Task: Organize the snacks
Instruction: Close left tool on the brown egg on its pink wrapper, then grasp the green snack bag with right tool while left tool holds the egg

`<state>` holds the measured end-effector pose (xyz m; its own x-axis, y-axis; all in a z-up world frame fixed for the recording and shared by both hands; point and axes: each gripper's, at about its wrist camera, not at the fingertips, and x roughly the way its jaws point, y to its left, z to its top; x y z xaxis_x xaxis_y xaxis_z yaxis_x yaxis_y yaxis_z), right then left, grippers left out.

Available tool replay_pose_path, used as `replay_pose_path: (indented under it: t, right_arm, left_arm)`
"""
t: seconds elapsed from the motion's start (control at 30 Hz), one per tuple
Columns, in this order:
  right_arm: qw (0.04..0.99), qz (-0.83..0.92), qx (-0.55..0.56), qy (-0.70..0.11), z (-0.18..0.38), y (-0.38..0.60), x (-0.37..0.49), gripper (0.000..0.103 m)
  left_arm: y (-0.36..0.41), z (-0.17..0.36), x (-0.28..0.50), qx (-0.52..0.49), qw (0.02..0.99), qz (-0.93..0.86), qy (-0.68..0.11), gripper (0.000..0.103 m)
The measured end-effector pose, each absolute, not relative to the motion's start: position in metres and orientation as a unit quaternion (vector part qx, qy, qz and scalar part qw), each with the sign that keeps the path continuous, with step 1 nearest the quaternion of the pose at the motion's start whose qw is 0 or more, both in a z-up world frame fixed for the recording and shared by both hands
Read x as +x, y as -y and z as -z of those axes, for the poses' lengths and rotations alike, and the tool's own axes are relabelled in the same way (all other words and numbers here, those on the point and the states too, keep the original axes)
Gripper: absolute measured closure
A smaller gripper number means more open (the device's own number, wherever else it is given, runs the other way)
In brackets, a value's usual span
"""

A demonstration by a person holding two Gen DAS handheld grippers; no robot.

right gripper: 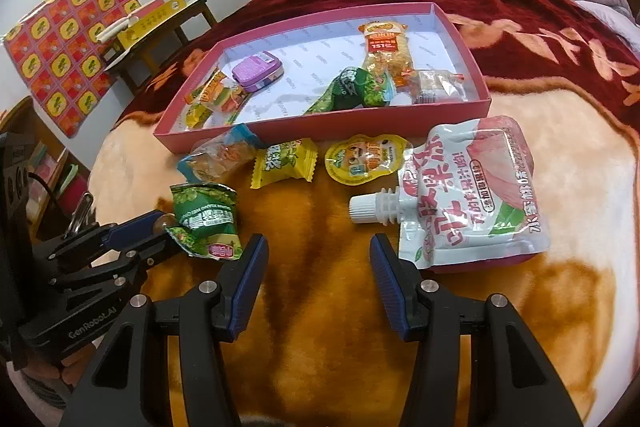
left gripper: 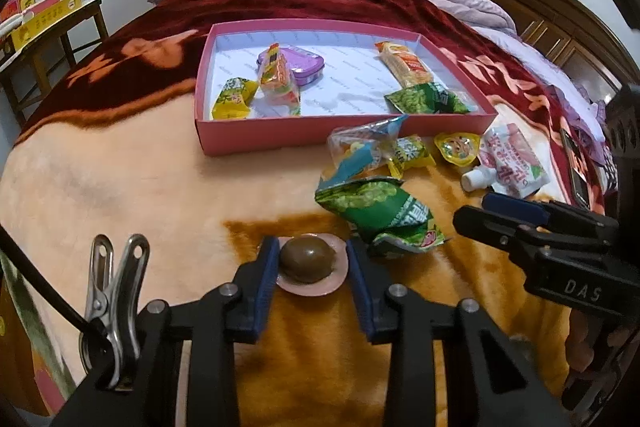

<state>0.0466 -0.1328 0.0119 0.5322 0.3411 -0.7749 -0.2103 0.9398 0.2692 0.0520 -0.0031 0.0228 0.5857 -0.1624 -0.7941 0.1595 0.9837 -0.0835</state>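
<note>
Left claw [left gripper: 312,267] clamped on brown egg snack [left gripper: 306,264] near bed's [left gripper: 120,187] front edge; right claw [right gripper: 318,259] spread apart beside juice pouch [right gripper: 472,195].

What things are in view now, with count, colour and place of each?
box: 1, pink, on the blanket
tin: 1, purple, in the box
snack packs in box: 4 seen in the left view, mixed colours
green pack: 1, blanket, near the egg
blue pack: 1, before the box
yellow candy: 1, beside it
jelly cup: 1, yellow
pouch: 1, white-pink, right
egg: 1, brown, in round pack
left gripper: jaws around the egg
right gripper: jaws open, empty
</note>
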Motion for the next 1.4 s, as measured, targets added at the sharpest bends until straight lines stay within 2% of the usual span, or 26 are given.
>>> replay_pose_path:
  t: [0.47,1.4]
  right_arm:
    - [0.868,-0.186,0.072,-0.454,-0.024,0.111,0.045,0.049]
    - [0.858,-0.237,0.049,-0.453,-0.020,0.058,0.057,0.049]
  left_arm:
    - [-0.034,-0.025,0.058,-0.021,0.895,0.028,-0.444,0.067]
    - [-0.035,-0.021,0.054,-0.026,0.900,0.040,-0.434,0.067]
